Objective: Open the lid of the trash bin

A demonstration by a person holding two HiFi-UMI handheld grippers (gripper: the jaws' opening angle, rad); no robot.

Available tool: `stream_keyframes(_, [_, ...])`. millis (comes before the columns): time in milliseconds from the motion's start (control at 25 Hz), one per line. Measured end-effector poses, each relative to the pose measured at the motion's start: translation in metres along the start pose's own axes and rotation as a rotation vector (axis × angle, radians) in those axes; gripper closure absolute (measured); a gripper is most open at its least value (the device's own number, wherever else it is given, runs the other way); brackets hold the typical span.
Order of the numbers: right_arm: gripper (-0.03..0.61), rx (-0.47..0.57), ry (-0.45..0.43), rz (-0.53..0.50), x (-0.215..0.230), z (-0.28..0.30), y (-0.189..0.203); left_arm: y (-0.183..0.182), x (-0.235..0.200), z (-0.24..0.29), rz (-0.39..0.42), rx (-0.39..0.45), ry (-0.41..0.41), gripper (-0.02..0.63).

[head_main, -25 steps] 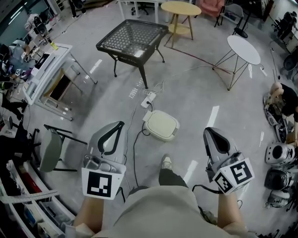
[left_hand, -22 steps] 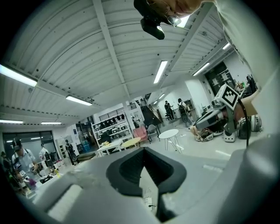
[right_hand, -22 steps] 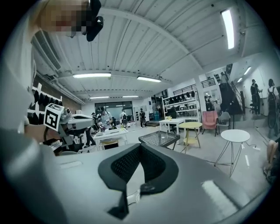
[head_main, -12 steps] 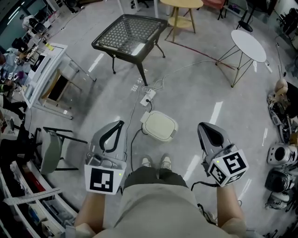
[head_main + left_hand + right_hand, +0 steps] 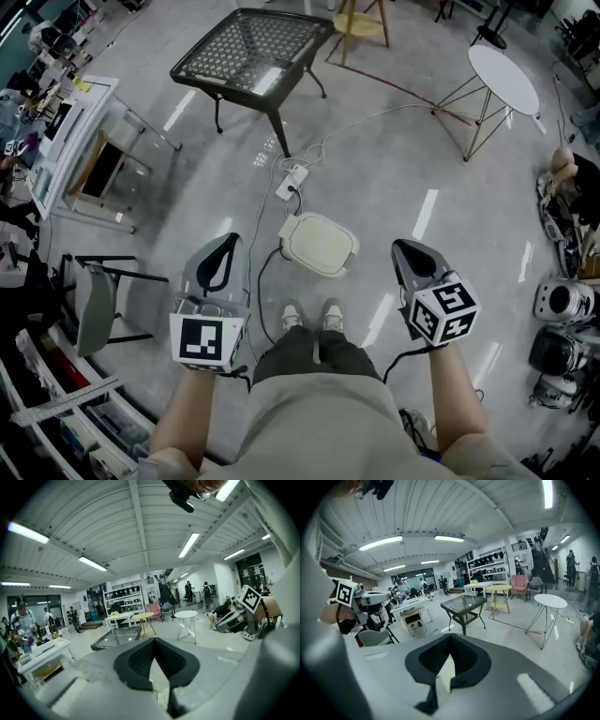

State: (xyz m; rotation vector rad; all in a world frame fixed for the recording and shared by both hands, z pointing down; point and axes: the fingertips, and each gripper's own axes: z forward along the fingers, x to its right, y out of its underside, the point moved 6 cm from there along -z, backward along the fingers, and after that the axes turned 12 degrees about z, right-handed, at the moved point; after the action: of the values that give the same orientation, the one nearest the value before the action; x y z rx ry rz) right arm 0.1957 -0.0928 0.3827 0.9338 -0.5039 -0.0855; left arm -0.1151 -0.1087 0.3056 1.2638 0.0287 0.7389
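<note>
Trash-bin time: pale-green, rounded-square plastic trash bin [image 5: 314, 263] sits closed on the floor [image 5: 394, 187], just beyond the shoes [image 5: 292, 315]. Both left claw [image 5: 230, 240] and right claw [image 5: 404, 248] are pinched together, empty. Smart play: stoop, catch the lid [image 5: 324, 240] edge, lift gently.

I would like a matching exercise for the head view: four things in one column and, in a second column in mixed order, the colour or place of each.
Things:
1. trash bin
2. mesh table
3. round table
4. power strip

Descriptions:
a. white top on thin wire legs, at the right
b. black, at the top of the view
c. white, on the floor between the bin and the mesh table
d. pale, lid down, just ahead of the person's shoes

Pairs: 1-d, 2-b, 3-a, 4-c.
</note>
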Motion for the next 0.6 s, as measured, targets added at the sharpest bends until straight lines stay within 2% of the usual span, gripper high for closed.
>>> stream_keyframes(160, [0.575,-0.114,0.053,-0.047,0.01,0.04,0.032,0.044,-0.005,0.029,0.018,-0.059,0.051,0.611])
stream_keyframes(480, [0.575,-0.28,0.093,0.051,0.054,0.109,0.122,0.132,0.022,0.09,-0.003,-0.182,0.193,0.611])
stream_keyframes(600, [0.575,-0.317,0.099,0.152,0.074,0.135,0.155,0.172,0.035,0.112,-0.018,-0.225,0.244,0.611])
